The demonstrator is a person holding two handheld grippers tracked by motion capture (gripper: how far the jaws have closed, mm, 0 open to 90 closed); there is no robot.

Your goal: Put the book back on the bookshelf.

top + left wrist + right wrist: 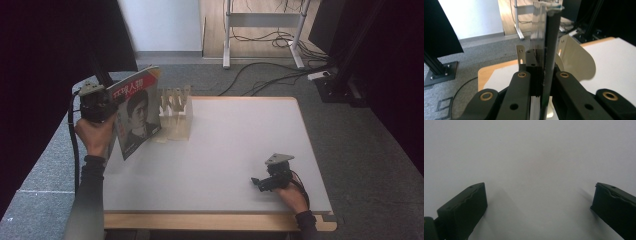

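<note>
**Magazine clamped upright in the left gripper at the table's far left**

The left gripper (100, 106) is clenched on a magazine (137, 112) — in the left gripper view the jaws press from both sides on the magazine's (549, 50) edge, which rises straight up between them. In the high view the magazine stands upright and slightly tilted at the far-left part of the table (235, 150), its cover with a portrait facing right and toward the near side. The gripper grasps it at its left edge, so nearly the whole magazine lies to the right of the jaws. The person's left hand (95, 135) holds the gripper from below, the dark sleeve coming in from the near-left corner.

Just right of the magazine, at the table's far edge, stands a pale slotted rack (176, 112); the magazine's right edge is very near it, and whether they touch cannot be told. In the left gripper view the rack's (576, 60) rounded cream wall shows just beyond the jaws, to their right.

The right gripper (265, 182) rests at the near-right part of the table, well apart from the magazine — its jaws stand wide open over the bare white surface, with nothing between them.
</note>
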